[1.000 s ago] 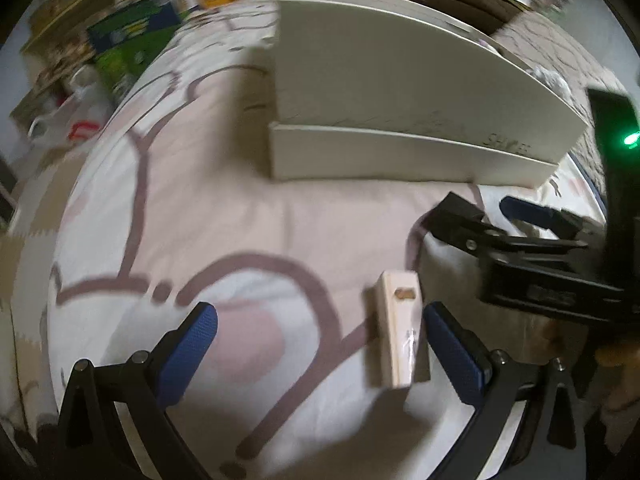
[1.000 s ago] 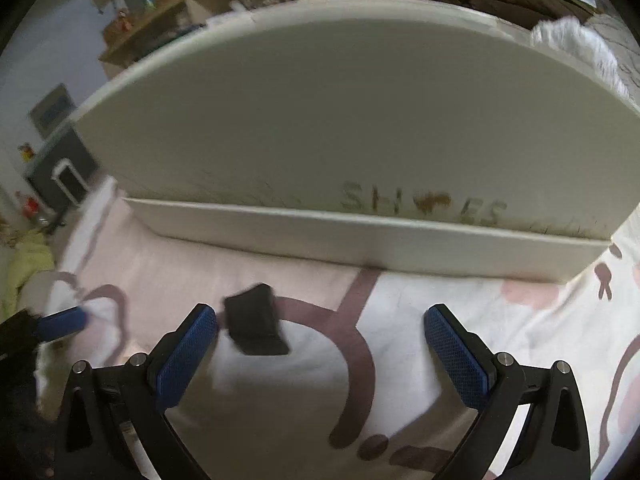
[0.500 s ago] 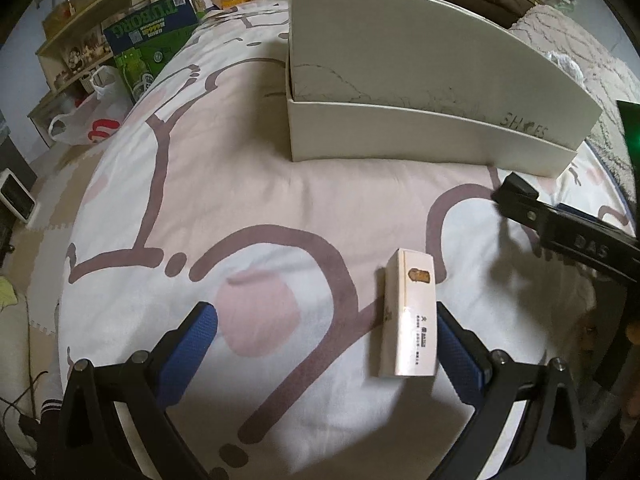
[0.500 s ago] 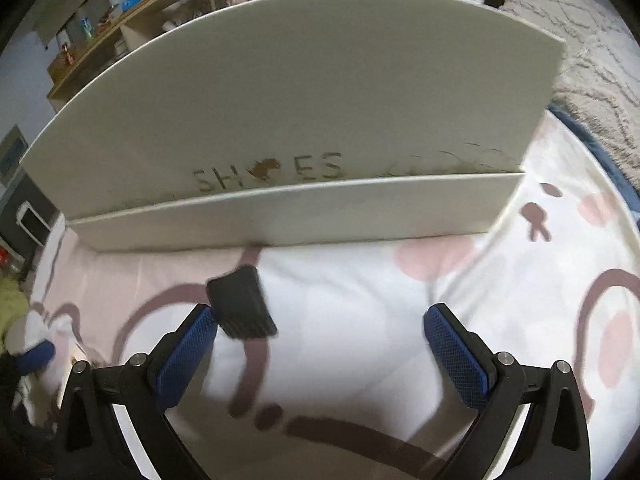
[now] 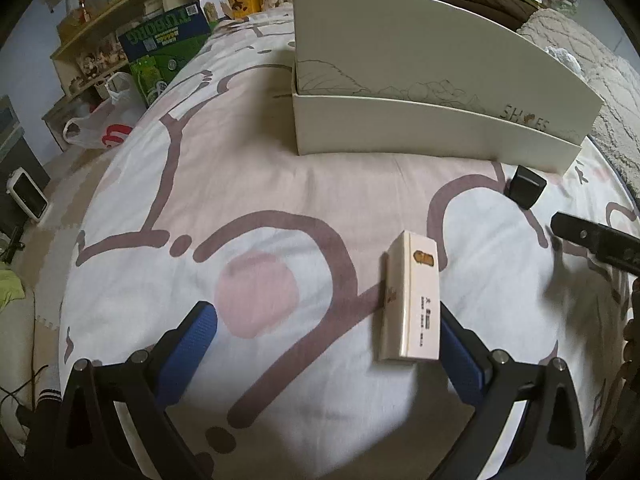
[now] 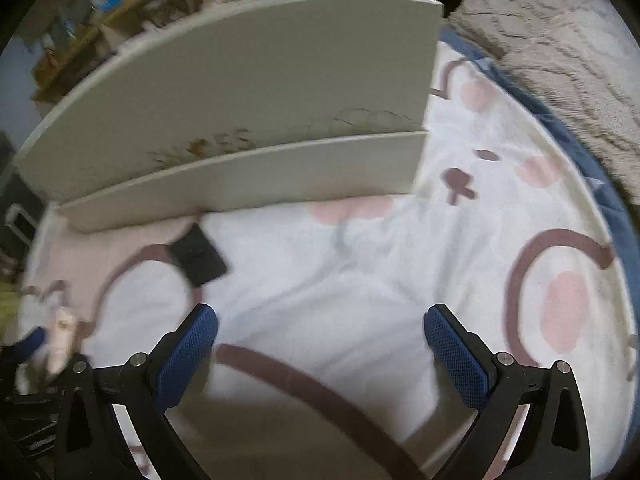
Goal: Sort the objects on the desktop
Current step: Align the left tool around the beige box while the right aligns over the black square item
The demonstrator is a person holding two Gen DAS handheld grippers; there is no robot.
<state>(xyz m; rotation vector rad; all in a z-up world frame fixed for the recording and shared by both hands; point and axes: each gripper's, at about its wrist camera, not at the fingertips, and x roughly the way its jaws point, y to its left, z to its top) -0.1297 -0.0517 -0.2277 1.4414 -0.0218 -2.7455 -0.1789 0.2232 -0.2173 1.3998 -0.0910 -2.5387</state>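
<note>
A cream rectangular box [image 5: 412, 296] lies on the patterned sheet, close beside the right finger of my open left gripper [image 5: 326, 344]. A small black box [image 5: 525, 187] sits in front of the white shoe box [image 5: 420, 128]; it also shows in the right wrist view [image 6: 197, 255], left of and beyond my open, empty right gripper [image 6: 320, 344]. The shoe box [image 6: 248, 172] stands open with its lid upright. The right gripper's body shows at the left wrist view's right edge [image 5: 596, 240]. The cream box is a blur at the right wrist view's left edge [image 6: 60, 336].
A white sheet [image 5: 256, 184] with brown lines and pink spots covers the surface. A green carton [image 5: 168, 48], a plastic bag [image 5: 100, 128] and shelves stand at the far left. A grey knit blanket [image 6: 560, 60] lies at the right.
Both grippers have pulled back and up. The right gripper has swung to the right, so the shoe box and black box shifted left in its view. Nothing was grasped.
</note>
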